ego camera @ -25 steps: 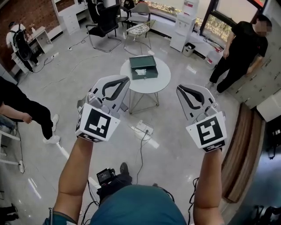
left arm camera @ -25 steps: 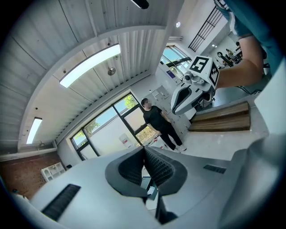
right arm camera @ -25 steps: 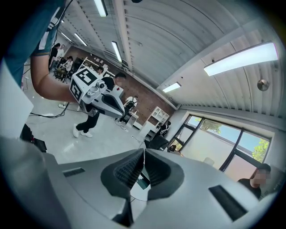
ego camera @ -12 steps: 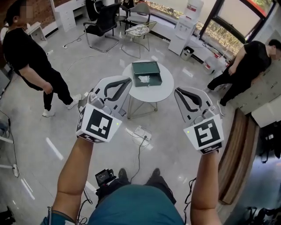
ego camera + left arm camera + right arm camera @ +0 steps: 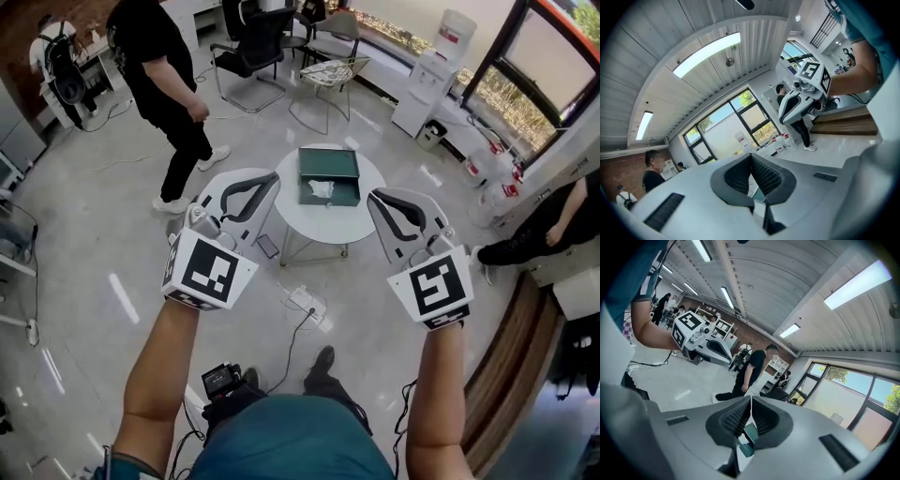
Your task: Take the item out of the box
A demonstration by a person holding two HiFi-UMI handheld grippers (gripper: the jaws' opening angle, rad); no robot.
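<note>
An open dark green box lies on a small round white table ahead of me, with a white item inside it. My left gripper is held in the air just left of the table, jaws shut with nothing between them. At the table's right my right gripper is also in the air, shut and empty. Both are short of the box and touch nothing. In the right gripper view a bit of the green box shows below the closed jaws, and the left gripper appears far left.
A person in black walks at the back left near the table. Chairs and a water dispenser stand behind it. A power strip with cables lies on the floor in front. Another person is at the right.
The table and box have come closer and more centred between the grippers. The person in black has walked from the left to the back left. Both grippers stay shut.
</note>
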